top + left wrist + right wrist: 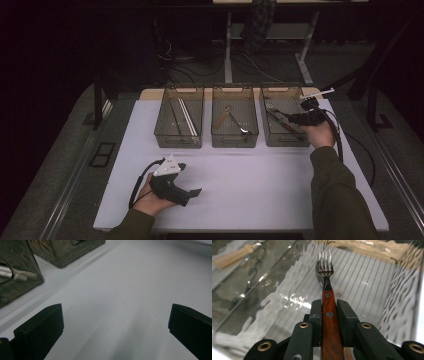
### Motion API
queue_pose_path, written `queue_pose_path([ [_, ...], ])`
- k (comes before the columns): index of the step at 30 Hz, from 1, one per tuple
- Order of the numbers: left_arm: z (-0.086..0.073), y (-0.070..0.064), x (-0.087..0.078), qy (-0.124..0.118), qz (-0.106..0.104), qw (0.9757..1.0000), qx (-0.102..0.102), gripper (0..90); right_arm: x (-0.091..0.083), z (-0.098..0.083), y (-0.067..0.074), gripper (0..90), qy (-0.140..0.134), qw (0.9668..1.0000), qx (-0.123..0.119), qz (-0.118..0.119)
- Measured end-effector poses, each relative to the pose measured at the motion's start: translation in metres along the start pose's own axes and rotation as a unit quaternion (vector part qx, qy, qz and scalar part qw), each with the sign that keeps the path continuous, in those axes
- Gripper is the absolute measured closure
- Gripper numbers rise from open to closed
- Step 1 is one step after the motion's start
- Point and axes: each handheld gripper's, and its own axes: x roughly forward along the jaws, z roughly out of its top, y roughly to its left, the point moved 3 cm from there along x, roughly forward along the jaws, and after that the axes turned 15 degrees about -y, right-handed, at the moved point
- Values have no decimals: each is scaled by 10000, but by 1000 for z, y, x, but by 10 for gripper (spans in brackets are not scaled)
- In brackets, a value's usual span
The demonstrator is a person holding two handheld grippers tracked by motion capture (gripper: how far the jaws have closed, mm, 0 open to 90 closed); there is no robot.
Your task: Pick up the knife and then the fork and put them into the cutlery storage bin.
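So the right gripper [329, 312] has its fingers [316, 315] clamped on the fork [327, 300], wooden handle squeezed dead centre between the two pads, tines sticking out ahead over the ribbed floor of the right-hand bin [265, 107] near the desk's [250, 185] far right corner. The left gripper [115, 325] sits by the near left edge, fingers spread wide over bare desk, grabbing nothing.
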Motion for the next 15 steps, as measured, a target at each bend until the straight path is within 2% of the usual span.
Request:
queue_pose_path([
  [3, 1, 0, 0, 5, -29, 10000, 15, 0, 6, -2, 1, 753, 50, 9999, 136, -39],
  [8, 0, 1, 0, 13, -16, 10000, -33, 0, 13, -2, 4, 752, 110, 9998, 76, -160],
  [10, 1, 1, -1, 7, -18, 10000, -33, 0, 14, -3, 3, 747, 106, 9995, 141, -247],
  [11, 1, 1, -1, 7, -19, 10000, -35, 0, 14, -3, 2, 731, 66, 9994, 215, -259],
  [12, 1, 1, 0, 6, -22, 10000, -34, 0, 13, -3, 2, 663, -14, 9994, 270, -218],
  [15, 0, 1, 0, 18, -38, 10000, -19, 0, 9, 2, 4, 540, -193, 9995, 239, -119],
])
